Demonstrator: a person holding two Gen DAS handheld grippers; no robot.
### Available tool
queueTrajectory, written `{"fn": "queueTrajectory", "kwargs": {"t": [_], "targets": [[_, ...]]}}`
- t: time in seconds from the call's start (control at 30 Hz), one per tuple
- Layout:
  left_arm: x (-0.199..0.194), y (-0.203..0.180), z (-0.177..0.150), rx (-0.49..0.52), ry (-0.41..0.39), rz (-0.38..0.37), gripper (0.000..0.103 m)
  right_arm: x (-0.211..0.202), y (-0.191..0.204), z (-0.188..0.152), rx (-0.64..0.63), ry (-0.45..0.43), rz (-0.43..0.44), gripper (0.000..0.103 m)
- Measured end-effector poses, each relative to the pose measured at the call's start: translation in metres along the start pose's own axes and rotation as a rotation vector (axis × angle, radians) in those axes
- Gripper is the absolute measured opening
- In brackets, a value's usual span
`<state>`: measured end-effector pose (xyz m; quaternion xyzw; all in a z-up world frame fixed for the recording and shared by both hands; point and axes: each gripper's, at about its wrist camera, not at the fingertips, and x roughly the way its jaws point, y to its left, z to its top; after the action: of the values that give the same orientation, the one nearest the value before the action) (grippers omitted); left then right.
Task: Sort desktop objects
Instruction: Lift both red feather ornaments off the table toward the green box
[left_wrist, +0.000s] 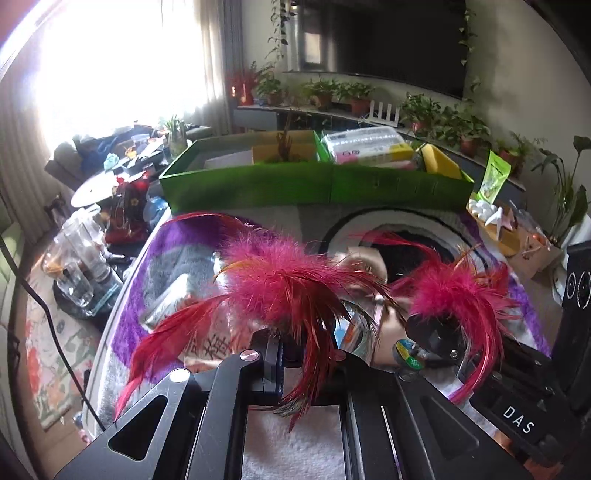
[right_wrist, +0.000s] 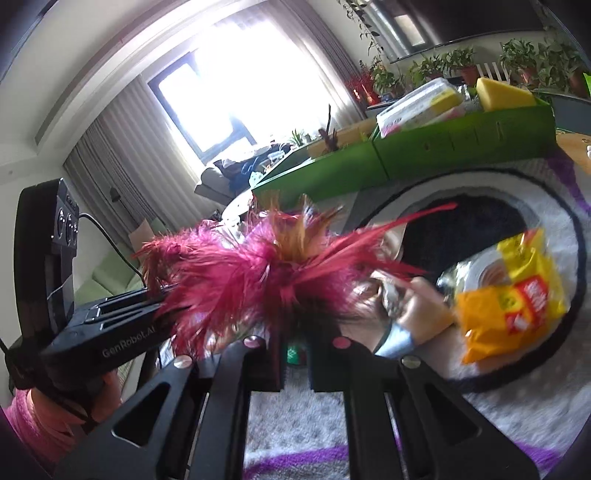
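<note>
Left wrist view: the left hand-held gripper (left_wrist: 273, 373) is clamped on a magenta feather ornament (left_wrist: 280, 280); a second one (left_wrist: 458, 291) sits in the right hand-held gripper (left_wrist: 436, 332). Ahead stands the green cardboard sorting box (left_wrist: 258, 184), partly filled.

Right wrist view: the right hand-held gripper (right_wrist: 295, 354) is closed on feathers; a yellow plastic packet (right_wrist: 513, 295) lies unsorted to its right on the rug-covered table (right_wrist: 295, 424).

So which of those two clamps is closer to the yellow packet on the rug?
Right. The right gripper sits just left of the yellow packet; the left gripper is further left, beyond the pink feathers.
</note>
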<state>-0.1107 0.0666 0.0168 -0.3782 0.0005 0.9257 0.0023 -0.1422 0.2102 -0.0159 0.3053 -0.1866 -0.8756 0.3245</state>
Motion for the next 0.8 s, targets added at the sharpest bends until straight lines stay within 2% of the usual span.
{"fn": "queueTrajectory", "kwargs": {"t": [0.3, 0.63, 0.8], "targets": [[0.017, -0.005, 0.036, 0.009, -0.003, 0.051, 0.006, -0.004, -0.006, 0.027, 0.023, -0.052, 0.014, 0.008], [0.035, -0.004, 0.058, 0.008, -0.015, 0.036, 0.006, 0.006, -0.024, 0.036, 0.060, -0.044, -0.010, 0.008], [0.042, 0.004, 0.062, -0.011, -0.010, -0.013, 0.006, 0.010, -0.023, 0.039, 0.056, -0.035, -0.054, 0.008]]}}
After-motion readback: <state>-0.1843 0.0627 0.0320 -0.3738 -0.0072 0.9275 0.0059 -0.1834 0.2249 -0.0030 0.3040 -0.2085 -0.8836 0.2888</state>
